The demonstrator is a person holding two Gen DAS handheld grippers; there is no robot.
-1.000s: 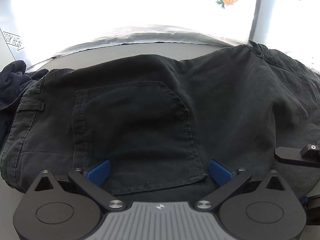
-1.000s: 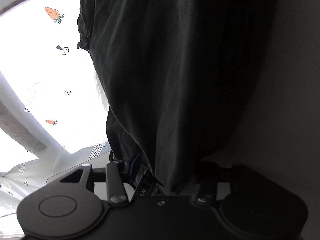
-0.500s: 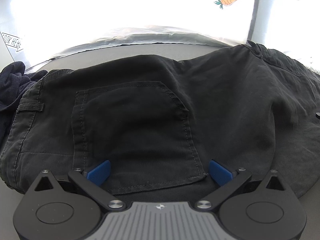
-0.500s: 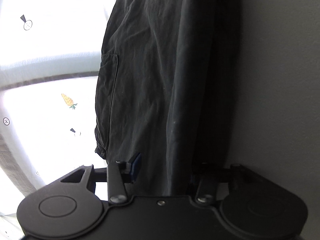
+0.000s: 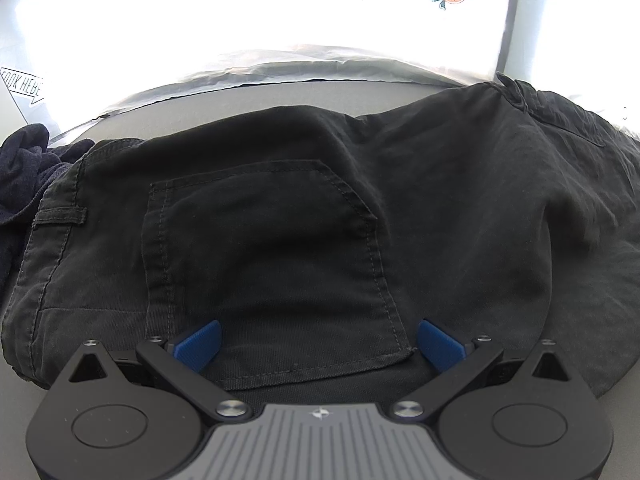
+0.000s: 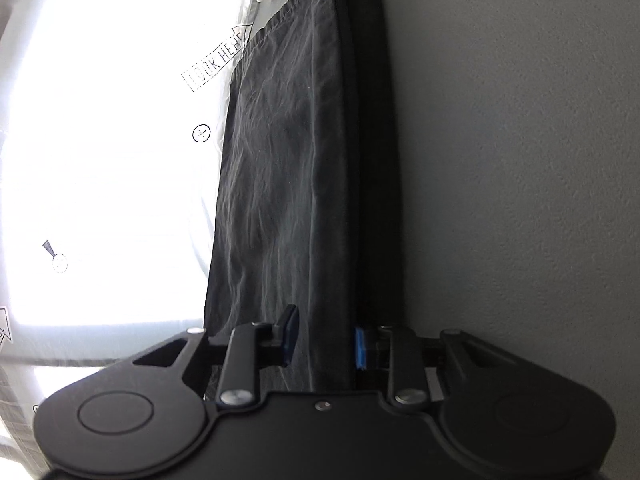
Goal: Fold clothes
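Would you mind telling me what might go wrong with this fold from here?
1. The right gripper has just been closing around a fold of the black trousers; a shallow bite could slip out.
2. The left gripper rests open over the back pocket, clamping nothing, so pulling may drag the trousers toward the dark garment.

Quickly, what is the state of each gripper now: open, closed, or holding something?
Left gripper: open wide over the black trousers, gripping nothing.
Right gripper: jaws have just been closing, trouser fabric between them; grip cannot be told.
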